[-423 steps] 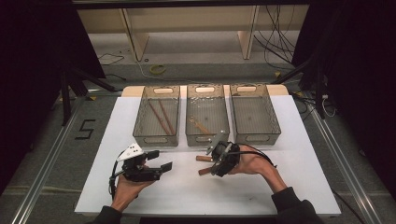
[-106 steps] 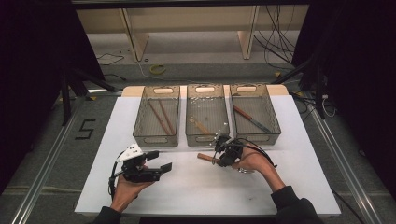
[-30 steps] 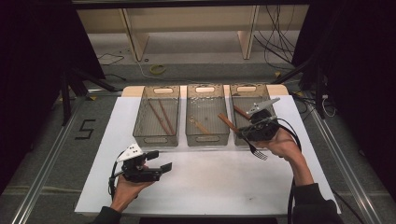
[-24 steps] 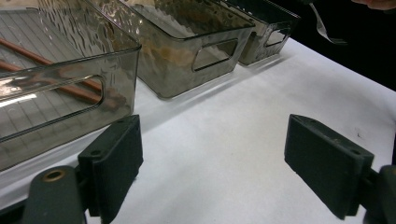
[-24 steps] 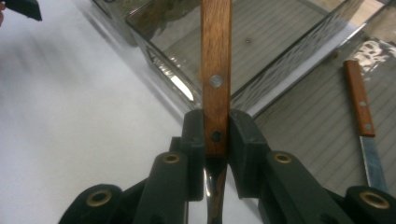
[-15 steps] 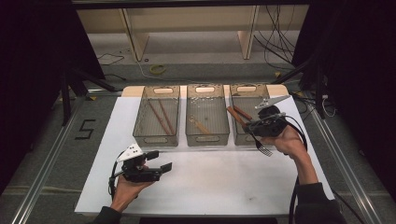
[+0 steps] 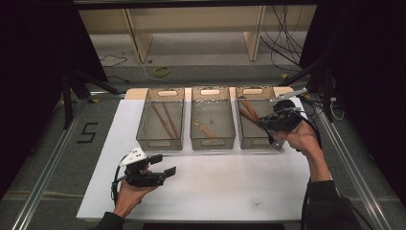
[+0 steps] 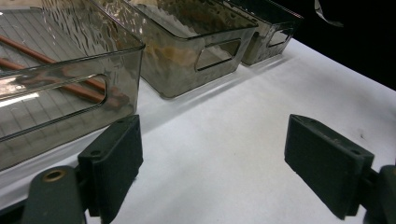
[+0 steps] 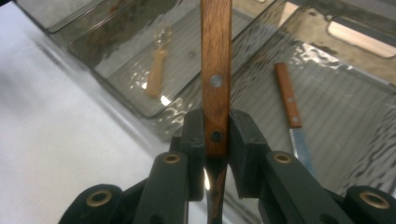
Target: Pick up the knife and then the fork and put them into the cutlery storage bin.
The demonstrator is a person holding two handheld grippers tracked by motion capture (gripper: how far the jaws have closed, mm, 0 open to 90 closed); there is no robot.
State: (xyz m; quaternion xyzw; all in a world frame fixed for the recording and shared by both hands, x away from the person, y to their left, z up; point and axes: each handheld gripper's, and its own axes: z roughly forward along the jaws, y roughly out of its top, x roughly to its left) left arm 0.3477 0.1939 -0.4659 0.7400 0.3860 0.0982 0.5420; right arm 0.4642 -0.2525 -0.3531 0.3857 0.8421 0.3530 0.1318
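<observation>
While the left gripper (image 7: pixel 165 164) sits low over the white table (image 7: pixel 215 191) in front of the left bin (image 7: pixel 162 120), its jaws stand wide apart with nothing between them; the left gripper view shows bare table between the two pads (image 8: pixel 114 161).

Right gripper (image 7: pixel 269 123) is clamped on a wooden-handled fork (image 9: pixel 215 70). In the right gripper view the pads squeeze the handle near its lower rivet, and the handle runs straight up out of the jaws. In the high view the handle points up-left over the right bin (image 7: pixel 256 120), while the tines (image 7: pixel 276 145) stick out below the hand, over the bin's near wall and the table edge of it. Fork is off the table and tilted; can't tell if it touches the bin rim.

Right bin already holds a wooden-handled knife (image 9: pixel 292 116) lying flat on the bottom, right of the held handle in the right gripper view.

Middle bin (image 7: pixel 212 117) has a small pale utensil (image 9: pixel 156 70) lying in it. Left bin holds two long brown sticks (image 7: pixel 163 120), side by side.

Hands are well apart: left at the near-left of the table, right at the far-right by the bins.
</observation>
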